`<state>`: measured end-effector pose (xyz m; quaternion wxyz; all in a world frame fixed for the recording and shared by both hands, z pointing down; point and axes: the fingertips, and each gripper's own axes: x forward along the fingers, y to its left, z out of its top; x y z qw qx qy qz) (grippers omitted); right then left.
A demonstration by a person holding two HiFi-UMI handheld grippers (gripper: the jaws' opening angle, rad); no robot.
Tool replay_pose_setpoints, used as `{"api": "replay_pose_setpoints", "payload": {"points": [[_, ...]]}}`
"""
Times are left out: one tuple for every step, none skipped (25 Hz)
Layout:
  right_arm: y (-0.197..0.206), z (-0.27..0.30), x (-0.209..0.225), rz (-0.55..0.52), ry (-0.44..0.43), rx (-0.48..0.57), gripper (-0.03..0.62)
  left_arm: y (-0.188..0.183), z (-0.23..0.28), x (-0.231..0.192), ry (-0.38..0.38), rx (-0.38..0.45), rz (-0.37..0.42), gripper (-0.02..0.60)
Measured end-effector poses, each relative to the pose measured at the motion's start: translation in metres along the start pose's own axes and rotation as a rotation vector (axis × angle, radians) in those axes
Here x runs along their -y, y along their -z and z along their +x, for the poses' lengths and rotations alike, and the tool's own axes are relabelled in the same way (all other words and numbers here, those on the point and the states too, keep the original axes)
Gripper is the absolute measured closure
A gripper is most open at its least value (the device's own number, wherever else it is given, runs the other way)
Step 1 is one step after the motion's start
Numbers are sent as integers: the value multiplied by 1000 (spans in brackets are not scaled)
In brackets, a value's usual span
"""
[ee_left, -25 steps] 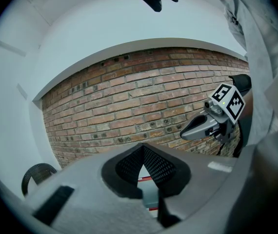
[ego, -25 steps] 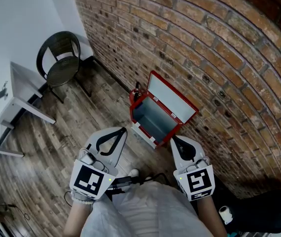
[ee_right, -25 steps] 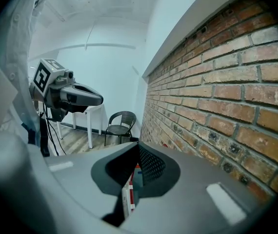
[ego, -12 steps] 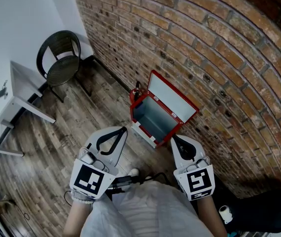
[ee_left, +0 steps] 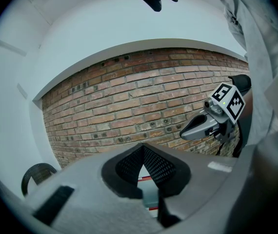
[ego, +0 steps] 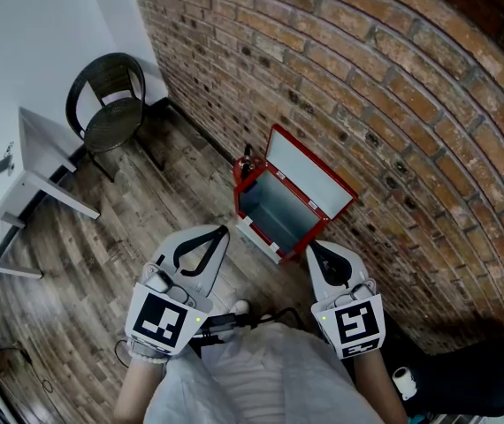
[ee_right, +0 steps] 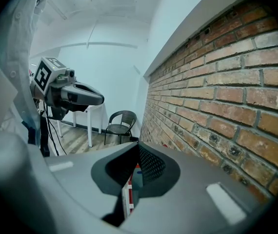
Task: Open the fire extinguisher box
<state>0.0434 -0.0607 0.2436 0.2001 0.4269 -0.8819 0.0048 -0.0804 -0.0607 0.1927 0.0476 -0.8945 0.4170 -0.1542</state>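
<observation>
Though lid [ego: 309,173] stands open, fire extinguisher box [ego: 277,210] dim inside, contents unclear

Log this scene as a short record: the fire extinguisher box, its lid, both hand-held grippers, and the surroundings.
fire extinguisher box: red, against the brick wall
lid: open, raised toward the wall
left hand-held gripper: shut, empty, apart from the box
right hand-held gripper: shut, empty, apart from the box
nearby: black chair, white table
</observation>
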Motion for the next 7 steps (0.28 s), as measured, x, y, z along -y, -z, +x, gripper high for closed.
{"api": "replay_pose_setpoints", "payload": {"points": [[0,0,0,0,0,0,585,0,0,0,0,0,-1,584],[1,0,0,0,-1,0,585,1,0,0,0,0,-2,584],[1,0,0,0,-1,1,585,1,0,0,-1,-1,-4,584],[2,1,0,0,-1,1,585,2,0,0,-1,-1,-4,584],[2,1,-1,0,-2,2,585,2,0,0,-2,-2,-4,584],[2,1,-1,-1,-2,2,585,2,0,0,-2,-3,-3,584],[1,1,-1,-1,-2,2,585,2,0,0,-3,-3,-3,584]]}}
